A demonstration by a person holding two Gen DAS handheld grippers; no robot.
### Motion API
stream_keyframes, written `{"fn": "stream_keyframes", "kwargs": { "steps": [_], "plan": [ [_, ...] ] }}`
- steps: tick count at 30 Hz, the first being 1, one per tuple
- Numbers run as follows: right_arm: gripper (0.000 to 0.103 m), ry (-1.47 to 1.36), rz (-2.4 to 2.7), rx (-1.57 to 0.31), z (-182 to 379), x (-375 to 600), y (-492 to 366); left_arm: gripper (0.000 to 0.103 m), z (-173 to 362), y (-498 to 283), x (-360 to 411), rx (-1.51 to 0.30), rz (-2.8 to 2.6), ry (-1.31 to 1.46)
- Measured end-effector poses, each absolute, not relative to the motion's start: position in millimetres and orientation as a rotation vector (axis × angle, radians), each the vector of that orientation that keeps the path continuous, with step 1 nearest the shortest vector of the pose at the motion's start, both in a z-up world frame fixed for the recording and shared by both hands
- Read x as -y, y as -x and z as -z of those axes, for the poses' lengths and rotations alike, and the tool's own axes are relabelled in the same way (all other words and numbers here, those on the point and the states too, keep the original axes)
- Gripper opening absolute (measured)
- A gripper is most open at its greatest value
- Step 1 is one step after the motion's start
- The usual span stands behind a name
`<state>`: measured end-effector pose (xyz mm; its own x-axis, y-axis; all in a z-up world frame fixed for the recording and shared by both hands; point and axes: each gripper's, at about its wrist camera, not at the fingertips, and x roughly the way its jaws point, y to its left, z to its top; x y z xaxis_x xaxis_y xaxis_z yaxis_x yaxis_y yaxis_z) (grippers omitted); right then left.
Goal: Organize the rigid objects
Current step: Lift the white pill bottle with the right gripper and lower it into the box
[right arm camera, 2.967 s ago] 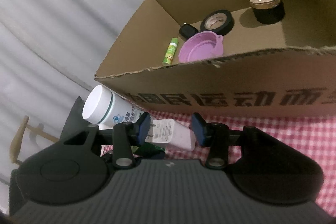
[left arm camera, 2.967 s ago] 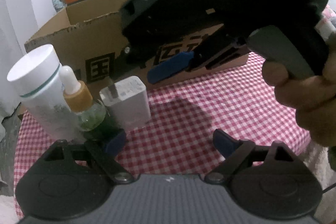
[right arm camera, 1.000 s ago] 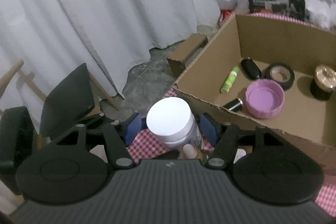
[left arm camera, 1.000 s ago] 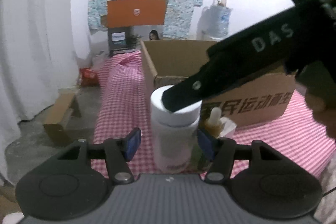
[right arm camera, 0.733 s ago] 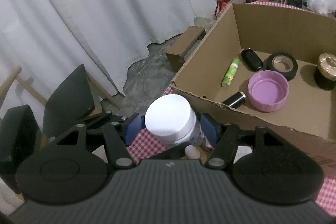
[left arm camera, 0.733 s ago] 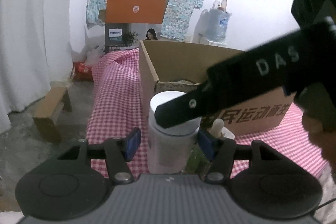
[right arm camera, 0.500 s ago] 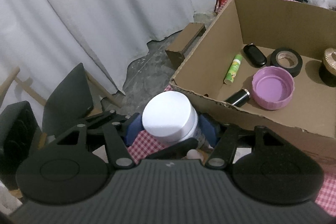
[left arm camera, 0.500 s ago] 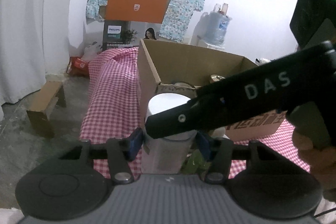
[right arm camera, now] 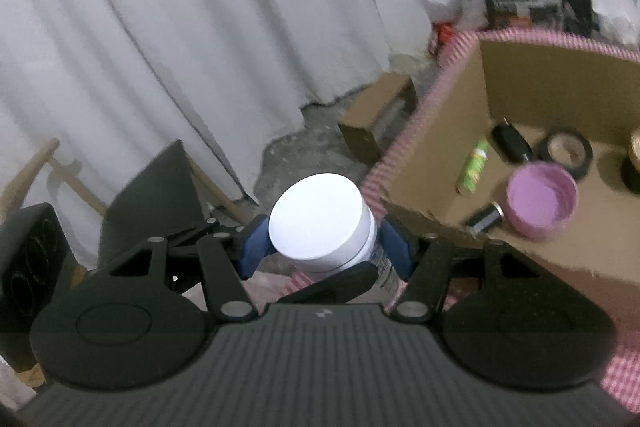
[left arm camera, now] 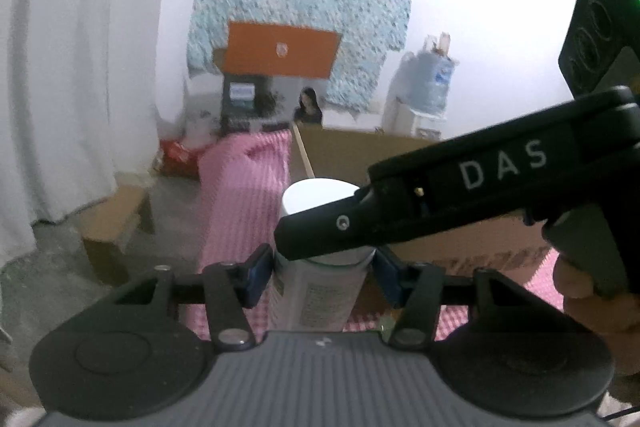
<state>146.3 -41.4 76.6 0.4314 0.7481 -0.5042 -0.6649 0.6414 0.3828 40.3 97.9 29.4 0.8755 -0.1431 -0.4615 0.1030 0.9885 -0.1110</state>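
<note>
One white-capped bottle (right arm camera: 316,223) stands upright off the front-left corner of the single cardboard box (right arm camera: 436,131), above the edge of the pink checked tablecloth (left arm camera: 244,195). Two grippers crowd it at once.

The left gripper (left arm camera: 322,275) has just been closing its jaws, and its two blue pads now press on the bottle's body on either side. The right gripper (right arm camera: 324,247) straddles the cap from higher up; its pads sit right beside the cap, but whether they actually pinch it cannot be told. In the left wrist view one black finger of the right gripper crosses in front of the cap and hides part of it, with the person's right hand (left arm camera: 592,299) behind.

Inside the box lie six things, one of each:
- green tube (right arm camera: 474,167)
- black oval item (right arm camera: 512,141)
- tape roll (right arm camera: 584,151)
- purple lid (right arm camera: 542,201)
- small black cylinder (right arm camera: 486,219)
- gold-topped jar (right arm camera: 634,163), cut off by the picture's edge

On the floor beyond sits one small carton (right arm camera: 376,115), before white curtains (right arm camera: 160,27).
</note>
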Motion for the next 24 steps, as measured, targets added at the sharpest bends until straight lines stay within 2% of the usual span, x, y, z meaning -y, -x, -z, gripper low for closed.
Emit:
{"fn": "stream_keyframes", "kwargs": {
  "steps": [6,14,19,24],
  "plan": [
    [0.06,-0.13,-0.927,-0.566,-128,52,-135,0.056,-83,-39,-87,-0.393,0.095,0.032],
    [0.06,-0.144,-0.852,-0.474,-202,114,-157,0.056,-143,-88,-40,-0.317,0.189,0.027],
    [0.06,-0.169,-0.758,-0.51,-211,166,-187,0.056,-143,-135,-1,-0.375,0.271,0.039],
    [0.06,-0.237,-0.692,-0.62,-179,212,-230,0.056,-116,-181,36,-0.5,0.315,0.047]
  ]
}}
